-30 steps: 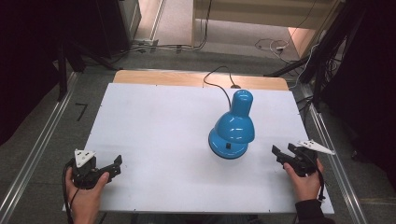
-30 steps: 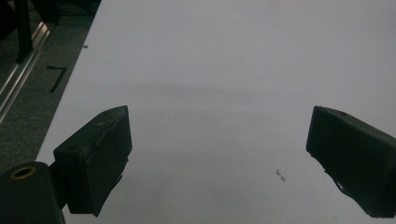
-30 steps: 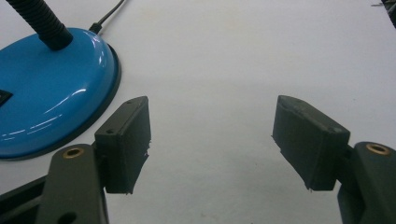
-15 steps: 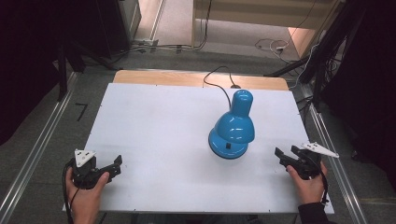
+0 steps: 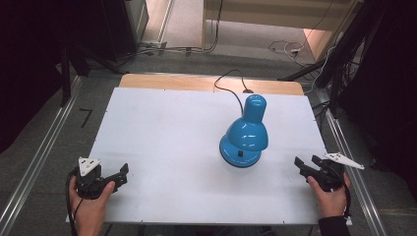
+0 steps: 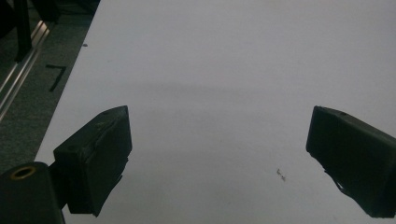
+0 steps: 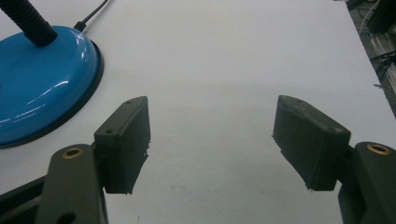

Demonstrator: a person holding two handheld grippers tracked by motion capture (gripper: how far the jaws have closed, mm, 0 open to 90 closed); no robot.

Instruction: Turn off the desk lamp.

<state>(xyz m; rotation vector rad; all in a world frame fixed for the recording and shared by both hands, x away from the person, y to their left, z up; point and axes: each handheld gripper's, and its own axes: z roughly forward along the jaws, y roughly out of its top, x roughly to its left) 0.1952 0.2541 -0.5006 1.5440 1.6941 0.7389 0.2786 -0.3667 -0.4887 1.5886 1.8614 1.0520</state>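
At the near edge of the flat white counter (image 5: 162, 128), a hand holds the left black tongs (image 5: 121, 175) close to the near left corner. Its two jaws stand wide apart with nothing between them. In the left gripper view the left tongs (image 6: 219, 154) look out over bare white counter (image 6: 224, 70), and a small dark speck lies on the top between the jaws. A strip of grey floor and a metal rail (image 6: 18, 70) show past the counter's left edge.

At the near right corner, another hand holds the right black tongs (image 5: 307, 164). Its jaws are also wide apart and hold nothing. A grey three-cornered plate sits on top of it. In the right gripper view the right tongs (image 7: 211, 140) point over the white top, and the shiny blue round base of the lamp sits just ahead to the left, not touching the jaws.

Farther in, a bit right of the middle of the counter, stands the bright blue desk lamp (image 5: 246, 135). Its bell-shaped shade is bent down low over its round base. The lamp is well apart from the left tongs and nearer to the right tongs.

Behind the lamp, a thin black cord (image 5: 228, 83) runs from it over the far wooden edge of the counter.
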